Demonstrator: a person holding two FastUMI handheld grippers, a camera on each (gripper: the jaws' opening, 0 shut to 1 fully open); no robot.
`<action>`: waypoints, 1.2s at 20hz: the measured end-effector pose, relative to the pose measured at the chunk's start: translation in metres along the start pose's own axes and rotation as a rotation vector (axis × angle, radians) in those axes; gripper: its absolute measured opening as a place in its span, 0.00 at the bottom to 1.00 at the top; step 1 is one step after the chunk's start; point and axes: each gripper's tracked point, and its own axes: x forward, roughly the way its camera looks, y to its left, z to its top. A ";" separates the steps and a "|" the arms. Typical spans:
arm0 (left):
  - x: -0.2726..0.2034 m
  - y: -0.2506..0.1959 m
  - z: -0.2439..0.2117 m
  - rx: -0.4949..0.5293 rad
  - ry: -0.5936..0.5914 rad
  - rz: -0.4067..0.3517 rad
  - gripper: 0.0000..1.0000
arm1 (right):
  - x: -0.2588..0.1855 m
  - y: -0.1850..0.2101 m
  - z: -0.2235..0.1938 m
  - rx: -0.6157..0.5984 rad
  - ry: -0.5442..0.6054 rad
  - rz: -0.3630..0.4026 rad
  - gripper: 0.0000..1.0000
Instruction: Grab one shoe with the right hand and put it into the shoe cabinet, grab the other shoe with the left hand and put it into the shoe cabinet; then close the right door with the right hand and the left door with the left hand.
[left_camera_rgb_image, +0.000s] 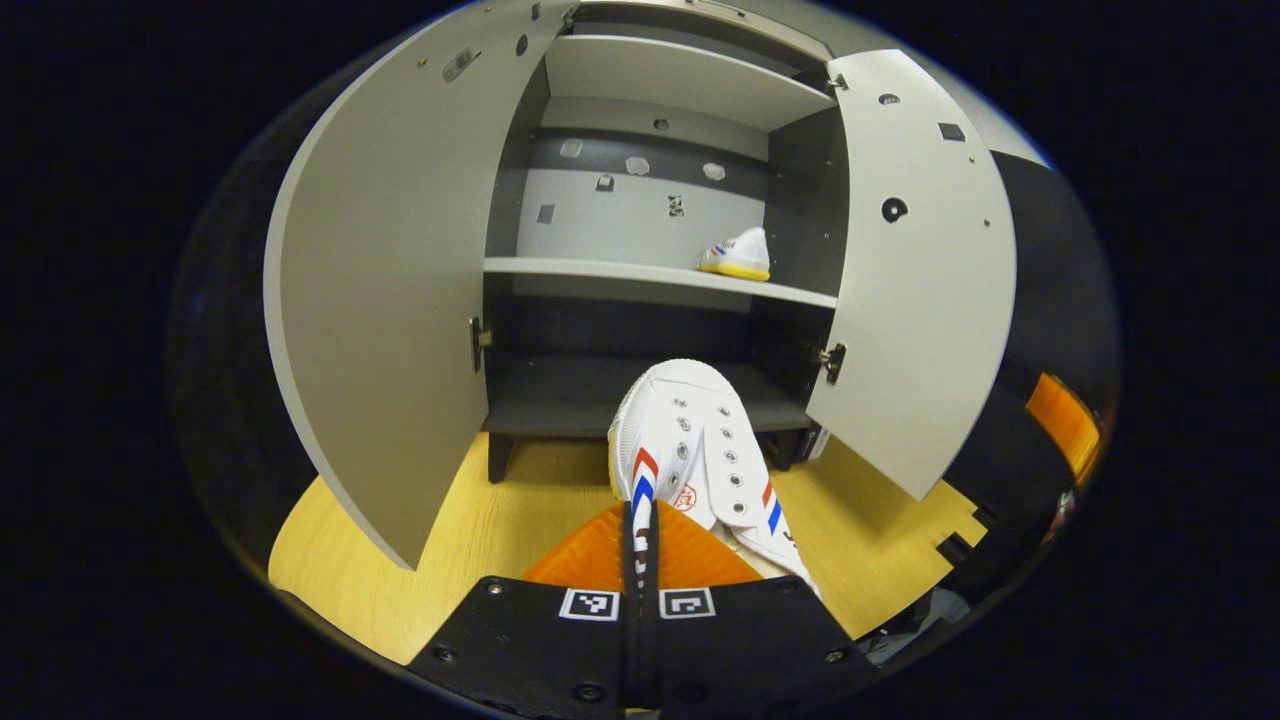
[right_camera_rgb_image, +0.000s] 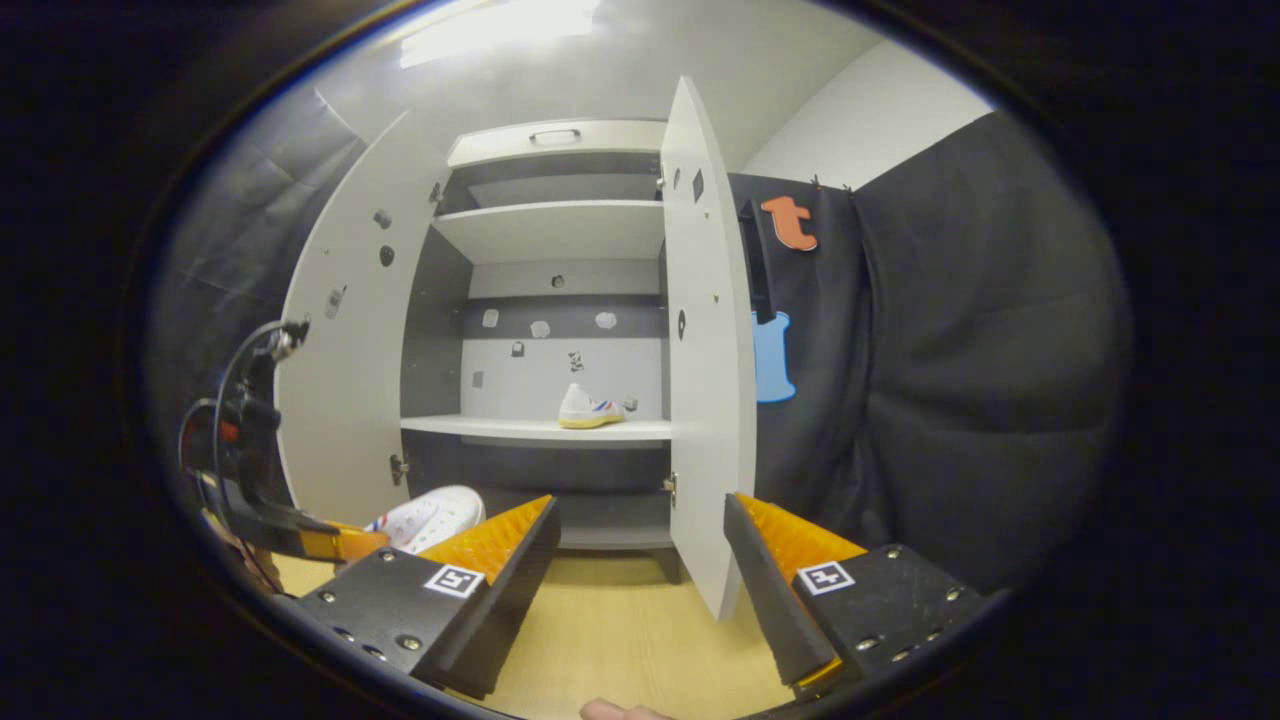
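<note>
A white shoe (left_camera_rgb_image: 700, 440) with red and blue stripes hangs in front of the open shoe cabinet (left_camera_rgb_image: 640, 270), toe pointing at its lower compartment. My left gripper (left_camera_rgb_image: 640, 520) is shut on this shoe's rim. The right gripper view shows the same shoe (right_camera_rgb_image: 430, 518) low at the left, held by the left gripper (right_camera_rgb_image: 310, 542). A second matching shoe (left_camera_rgb_image: 738, 255) stands on the middle shelf (left_camera_rgb_image: 600, 270) toward its right end, and I see this shoe (right_camera_rgb_image: 588, 408) from the side as well. My right gripper (right_camera_rgb_image: 640, 560) is open with nothing in it, back from the cabinet.
Both cabinet doors stand wide open: the left door (left_camera_rgb_image: 390, 300) and the right door (left_camera_rgb_image: 910, 270), whose edge (right_camera_rgb_image: 705, 350) is just ahead of my right gripper. The cabinet stands on a pale wooden floor (left_camera_rgb_image: 520, 500). Black cloth (right_camera_rgb_image: 950, 380) hangs to the right.
</note>
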 end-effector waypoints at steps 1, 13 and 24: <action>-0.004 -0.002 0.015 0.000 -0.023 -0.001 0.00 | -0.001 -0.002 0.001 0.001 0.000 -0.003 0.98; 0.044 -0.009 0.187 -0.031 -0.126 0.005 0.00 | -0.022 -0.008 0.029 0.041 -0.068 0.022 0.98; 0.188 0.023 0.249 -0.107 -0.058 0.103 0.00 | -0.035 -0.022 0.039 0.062 -0.092 0.019 0.98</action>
